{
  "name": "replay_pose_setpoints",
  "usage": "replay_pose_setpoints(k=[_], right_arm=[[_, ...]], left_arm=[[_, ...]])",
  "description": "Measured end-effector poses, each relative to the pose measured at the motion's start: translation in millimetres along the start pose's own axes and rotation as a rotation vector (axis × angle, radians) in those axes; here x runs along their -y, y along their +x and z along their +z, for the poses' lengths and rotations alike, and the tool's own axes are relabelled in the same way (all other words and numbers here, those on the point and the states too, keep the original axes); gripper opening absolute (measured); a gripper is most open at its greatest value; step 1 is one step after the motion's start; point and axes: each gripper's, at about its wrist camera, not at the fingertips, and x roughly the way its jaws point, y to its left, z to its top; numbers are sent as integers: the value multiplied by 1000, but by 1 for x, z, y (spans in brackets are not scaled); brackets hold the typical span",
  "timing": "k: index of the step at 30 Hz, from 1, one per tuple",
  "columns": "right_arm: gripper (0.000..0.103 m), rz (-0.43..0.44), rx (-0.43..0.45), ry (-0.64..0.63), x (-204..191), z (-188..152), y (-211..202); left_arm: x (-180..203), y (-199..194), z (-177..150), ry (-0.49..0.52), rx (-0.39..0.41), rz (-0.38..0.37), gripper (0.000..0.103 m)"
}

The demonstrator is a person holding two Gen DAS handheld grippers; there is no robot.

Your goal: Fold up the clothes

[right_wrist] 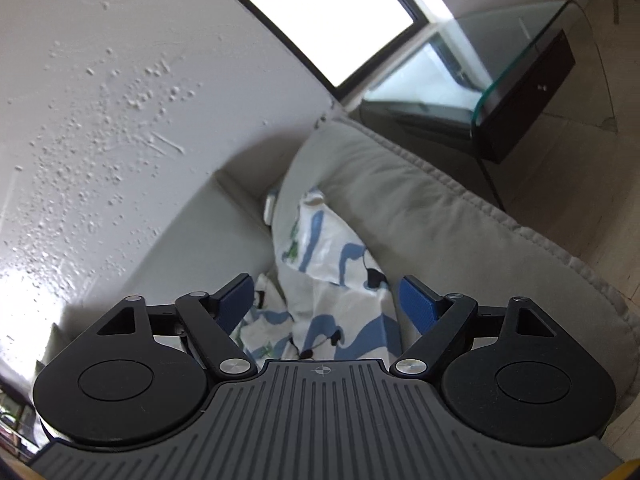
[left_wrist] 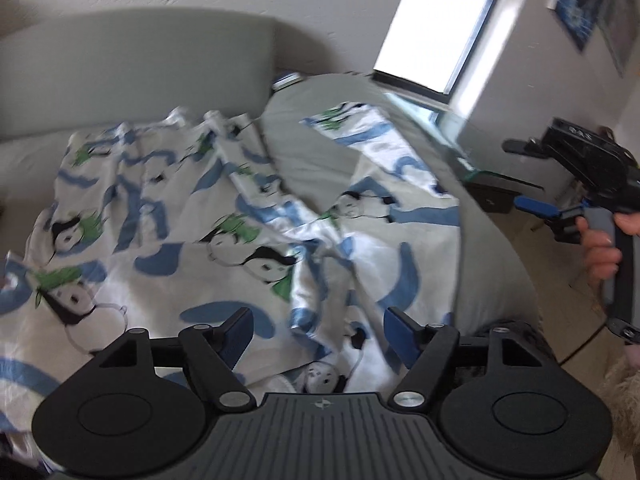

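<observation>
Left wrist view: the left gripper (left_wrist: pixel 318 330) hangs over the penguin-print garment (left_wrist: pixel 192 216), jaws apart with nothing pinched between them. The cloth lies rumpled across the grey sofa (left_wrist: pixel 132 60), straight ahead of and beneath these jaws, its long axis running from the near left up toward the sofa arm (left_wrist: pixel 320 136) on the right, where one end is draped. A raised crease runs just ahead of the gap. The right gripper (left_wrist: pixel 524 160), held in a hand (left_wrist: pixel 600 248), stays well off to the right, beyond the sofa arm, so the left hand looks nearer for the next pinch.

Right wrist view: the right gripper (right_wrist: pixel 326 300) also has its jaws wide and empty. The garment (right_wrist: pixel 336 264) lies ahead and below. No containers show in either view.
</observation>
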Motion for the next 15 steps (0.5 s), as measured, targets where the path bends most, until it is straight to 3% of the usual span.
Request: replay_pose_setpoints(k=[2, 3, 5, 6, 7, 8, 10, 15], right_arm=[[75, 1, -83, -11, 0, 1, 16], [74, 23, -173, -45, -4, -3, 27], [72, 85, -431, -109, -12, -27, 54], [65, 113, -529, -114, -13, -43, 66], [55, 126, -599, -117, -15, -60, 76], [52, 124, -640, -118, -16, -75, 83], [48, 106, -659, -89, -18, -96, 97], [49, -20, -559, -65, -22, -109, 130]], left_arm=[[-7, 0, -2, -31, -10, -30, 66], [-9, -1, -3, -41, -12, -46, 66], [-15, -5, -5, -53, -5, -57, 66], [-19, -7, -5, -59, 5, -45, 66], [-24, -11, -5, -67, 16, -23, 66], [-30, -14, -6, -78, 24, 7, 65], [-43, -20, -7, -102, 32, 75, 65], [-75, -24, -19, -142, 13, 269, 62]])
